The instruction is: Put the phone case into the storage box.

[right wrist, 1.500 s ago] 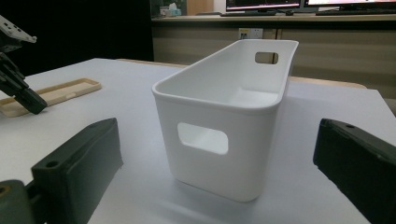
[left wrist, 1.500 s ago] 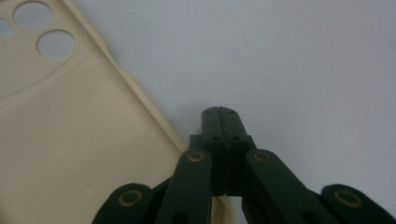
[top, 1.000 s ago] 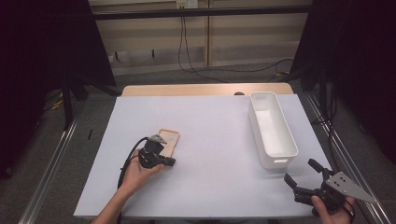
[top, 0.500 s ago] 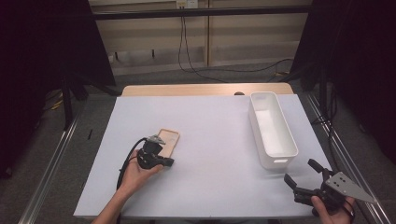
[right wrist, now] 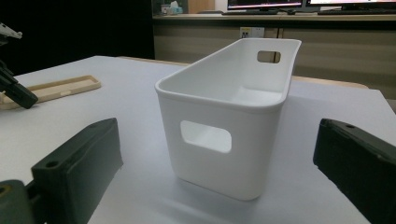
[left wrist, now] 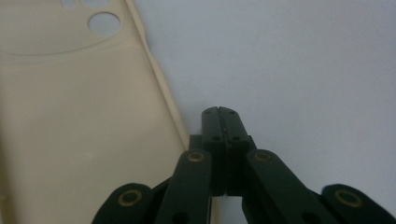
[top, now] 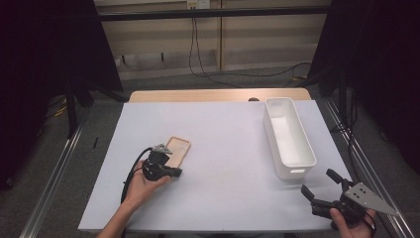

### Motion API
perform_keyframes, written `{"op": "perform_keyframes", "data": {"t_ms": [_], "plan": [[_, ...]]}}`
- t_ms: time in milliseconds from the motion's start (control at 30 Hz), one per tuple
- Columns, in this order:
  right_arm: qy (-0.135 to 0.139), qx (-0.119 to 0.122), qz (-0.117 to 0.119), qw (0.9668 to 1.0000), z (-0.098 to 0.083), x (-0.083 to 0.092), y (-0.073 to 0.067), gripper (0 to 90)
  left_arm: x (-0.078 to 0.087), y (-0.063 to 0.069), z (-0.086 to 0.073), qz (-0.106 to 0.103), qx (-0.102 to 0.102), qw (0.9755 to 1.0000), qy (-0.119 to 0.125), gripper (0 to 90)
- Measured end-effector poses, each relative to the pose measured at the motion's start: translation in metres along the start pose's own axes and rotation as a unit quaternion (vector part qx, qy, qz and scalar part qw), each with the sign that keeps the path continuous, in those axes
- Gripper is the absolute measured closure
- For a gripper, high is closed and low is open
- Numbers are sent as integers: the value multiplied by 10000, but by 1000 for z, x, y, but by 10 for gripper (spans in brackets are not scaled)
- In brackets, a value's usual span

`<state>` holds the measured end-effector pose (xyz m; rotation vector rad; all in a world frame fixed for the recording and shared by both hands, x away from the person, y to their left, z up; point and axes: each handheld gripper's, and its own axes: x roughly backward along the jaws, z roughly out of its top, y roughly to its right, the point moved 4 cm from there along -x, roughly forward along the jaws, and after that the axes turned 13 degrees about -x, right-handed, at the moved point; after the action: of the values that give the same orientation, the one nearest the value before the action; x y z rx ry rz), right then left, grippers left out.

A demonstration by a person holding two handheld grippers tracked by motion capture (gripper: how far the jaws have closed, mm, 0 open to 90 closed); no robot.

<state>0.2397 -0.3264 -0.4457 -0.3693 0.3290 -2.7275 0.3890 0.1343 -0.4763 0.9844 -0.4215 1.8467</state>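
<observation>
A beige phone case lay flat on the white table, left of centre and well apart from the white bin standing along the right side. The left gripper, held low in the person's left hand, pointed at the table just beside the case's near long edge; in the left gripper view its jaws were clenched together on nothing, tips resting by the raised rim of the case. The right gripper hung off the table's near right corner with its jaws spread wide, the bin framed between them in the right gripper view and the case seen far off to the left.

The case was a thin, shallow shell, open side up, with a low lip running all round and a round camera hole near one end. Its colour was a pale tan, its surface matte and plain. By its look it would be very light and somewhat bendable, likely soft plastic or rubber, not fragile, and apt to slide on the smooth sheet if nudged sideways. The surest hold looked to be the lip on a long side, one jaw inside the shell and one outside. For that, the closed jaws would first have to open.
</observation>
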Motion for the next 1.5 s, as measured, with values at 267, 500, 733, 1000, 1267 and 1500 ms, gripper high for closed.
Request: {"op": "perform_keyframes", "data": {"t_ms": [267,500,733,1000,1267,1500], "plan": [[11,5,1,10000,0,0,0,8,18,0,4,220,-54,9970,737,803],[12,9,-2,10000,0,0,0,8,30,-1,8,437,-84,9915,1222,671],[26,0,-3,10000,0,1,0,8,32,-5,9,550,65,9888,1387,397],[38,-35,-6,10000,0,1,0,8,47,-17,5,1123,107,9811,1575,95],[15,-15,5,10000,0,0,0,8,61,-35,-2,1123,480,9777,1711,71],[22,-42,-11,10000,0,0,1,8,66,-48,-1,1215,405,9851,1152,64]]}}
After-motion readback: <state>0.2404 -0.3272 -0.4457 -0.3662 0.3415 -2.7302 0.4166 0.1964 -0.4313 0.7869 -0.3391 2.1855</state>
